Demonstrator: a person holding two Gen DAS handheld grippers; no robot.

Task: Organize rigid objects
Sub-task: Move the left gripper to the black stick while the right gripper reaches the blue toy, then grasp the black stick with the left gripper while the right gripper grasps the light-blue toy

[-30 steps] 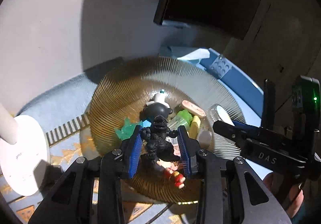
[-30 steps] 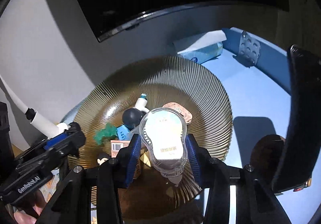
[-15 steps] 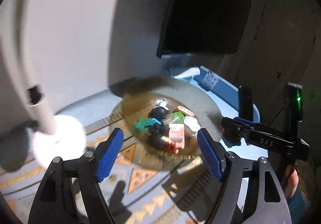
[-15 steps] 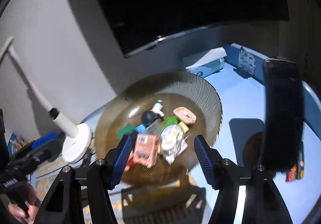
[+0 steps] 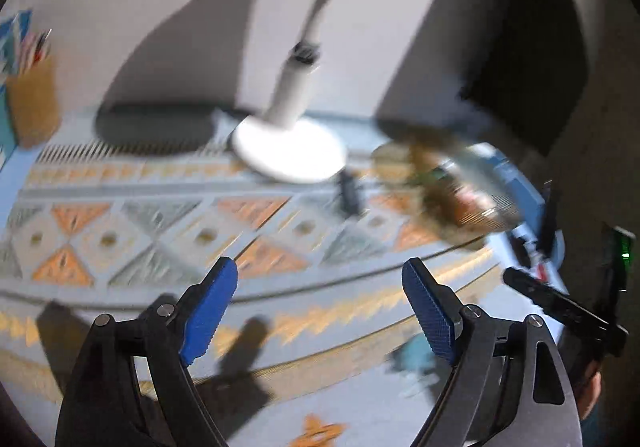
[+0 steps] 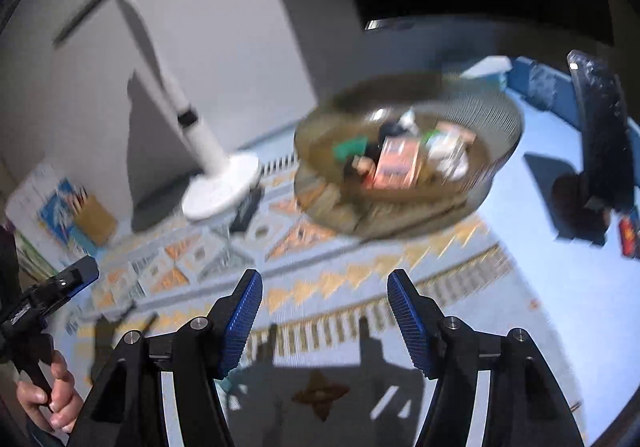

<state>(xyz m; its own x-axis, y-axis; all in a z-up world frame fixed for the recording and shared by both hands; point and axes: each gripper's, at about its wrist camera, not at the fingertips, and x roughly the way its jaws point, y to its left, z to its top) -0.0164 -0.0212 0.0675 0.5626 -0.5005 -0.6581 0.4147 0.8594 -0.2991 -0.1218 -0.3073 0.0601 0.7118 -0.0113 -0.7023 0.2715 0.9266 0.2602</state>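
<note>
On the desk (image 6: 560,311), a patterned mat (image 6: 360,279) with orange triangles and zigzag bands covers most of the pale blue top, and the ribbed amber glass bowl (image 6: 496,119) standing on its far part serves as the landmark. Left of the bowl stands a white lamp (image 6: 222,185), its round base on the mat's edge and its stem leaning up and to the left. Right of the bowl a dark upright stand (image 6: 600,127) rises from the bare desk. Far to the left of the bowl, against the wall, sits a tan cup of pencils (image 6: 94,217).

Inside the bowl lies the heap of small toys: an orange carton (image 6: 396,163) flat near the middle, its long axis running from the near rim toward the far one, a green piece (image 6: 350,147) to its left, and a white blister pack (image 6: 444,149) to its right. Print on the carton is too blurred to read.

Both tools hang over the mat on the near side of the bowl, well apart from it. The left tool (image 5: 320,305) has just been opening; its jaws stand wide with nothing between them. The right tool (image 6: 324,311) is also spread and empty. In the right wrist view, a hand (image 6: 52,399) grips the left tool's handle at the lower left.
</note>
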